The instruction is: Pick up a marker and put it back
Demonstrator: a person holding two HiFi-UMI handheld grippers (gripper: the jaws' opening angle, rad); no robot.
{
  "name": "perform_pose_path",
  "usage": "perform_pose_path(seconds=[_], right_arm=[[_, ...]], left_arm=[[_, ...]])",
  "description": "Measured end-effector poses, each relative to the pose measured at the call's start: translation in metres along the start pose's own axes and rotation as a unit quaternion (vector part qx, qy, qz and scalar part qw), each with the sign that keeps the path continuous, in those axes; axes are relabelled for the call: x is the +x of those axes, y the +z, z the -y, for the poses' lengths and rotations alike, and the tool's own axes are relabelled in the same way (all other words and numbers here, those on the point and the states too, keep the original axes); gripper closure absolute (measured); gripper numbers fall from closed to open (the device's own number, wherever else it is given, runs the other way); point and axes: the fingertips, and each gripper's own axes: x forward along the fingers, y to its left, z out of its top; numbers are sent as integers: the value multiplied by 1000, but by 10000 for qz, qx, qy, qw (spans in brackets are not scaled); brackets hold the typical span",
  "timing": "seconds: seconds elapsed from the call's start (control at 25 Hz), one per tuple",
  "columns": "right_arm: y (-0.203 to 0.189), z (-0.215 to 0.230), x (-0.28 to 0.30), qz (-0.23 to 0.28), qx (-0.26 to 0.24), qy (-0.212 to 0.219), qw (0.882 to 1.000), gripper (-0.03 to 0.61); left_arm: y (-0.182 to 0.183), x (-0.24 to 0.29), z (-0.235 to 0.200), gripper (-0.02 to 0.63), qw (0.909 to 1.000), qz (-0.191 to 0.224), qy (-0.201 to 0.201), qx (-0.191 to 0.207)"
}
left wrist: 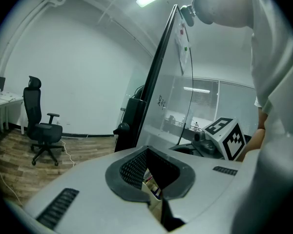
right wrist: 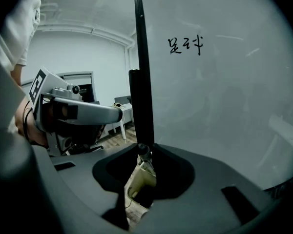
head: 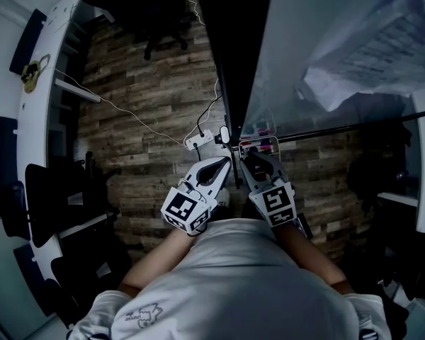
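R gripper (right wrist: 145, 149) is seen clenched on a marker (right wrist: 144, 153): the marker's dark round end is pinched btwn the jaw tips. The whiteboard (right wrist: 224, 106) is found just ahead & to the right of those tips, w/ its black edge (right wrist: 139, 57) straight in front. In head view a tray (head: 259, 146) w/ coloured markers is seen just beyond the same tips. L gripper (head: 227, 161) is held just beside the R one, on its left. Its jaws are closed tip to tip, w/ nothing gripped.
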Motion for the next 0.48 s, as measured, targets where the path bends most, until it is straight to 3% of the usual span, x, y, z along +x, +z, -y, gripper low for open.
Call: perform_pose_path(seconds=[0.48], right_arm=[[36,-2,-26,588,-101,-142,9981,505]], left_arm=[[23,-11,10,609,9994,245,-179,177]])
